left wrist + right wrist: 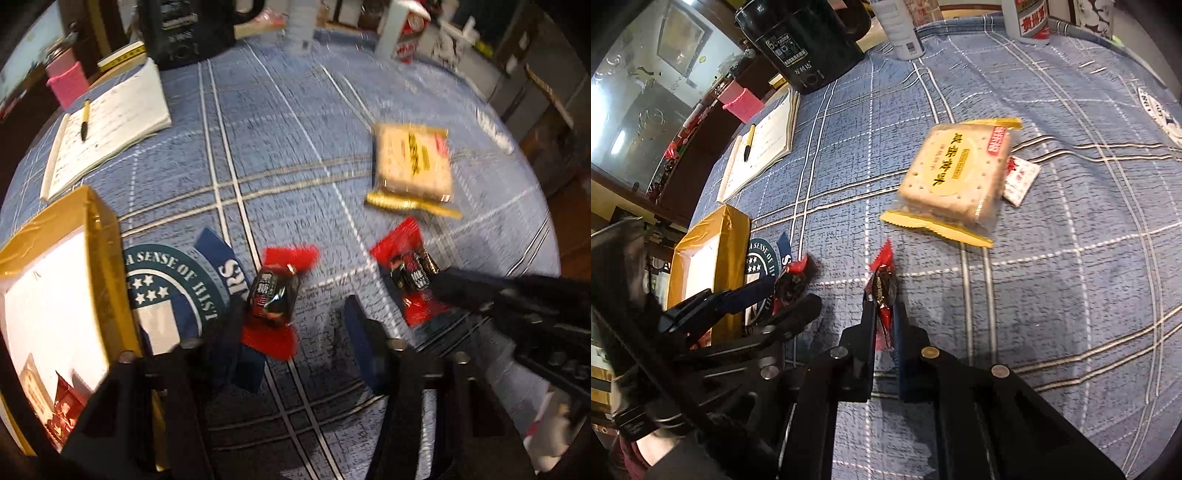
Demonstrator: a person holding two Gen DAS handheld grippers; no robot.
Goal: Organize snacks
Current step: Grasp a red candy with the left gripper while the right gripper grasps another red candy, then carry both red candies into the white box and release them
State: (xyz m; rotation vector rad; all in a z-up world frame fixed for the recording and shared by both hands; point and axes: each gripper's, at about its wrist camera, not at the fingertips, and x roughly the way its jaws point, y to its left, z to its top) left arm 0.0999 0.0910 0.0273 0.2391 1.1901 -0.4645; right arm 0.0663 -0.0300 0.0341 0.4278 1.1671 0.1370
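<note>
Two red-and-black wrapped candies lie on the blue plaid cloth. My left gripper (291, 314) is open, its jaws either side of one candy (273, 295), which lies close to the left finger. My right gripper (885, 310) is shut on the other candy (882, 288); it shows in the left wrist view (410, 273) with the right gripper's fingers (480, 291) on it. A yellow-edged cracker packet (956, 177) lies farther back. A gold box (55, 280) with a white inside stands at the left and holds some snacks in its near corner.
A small white-and-red sachet (1021, 179) lies beside the cracker packet. An open notebook with a pen (107, 122), a black kettle (809, 40), a pink cup (742, 99) and white bottles (901, 26) stand along the far edge.
</note>
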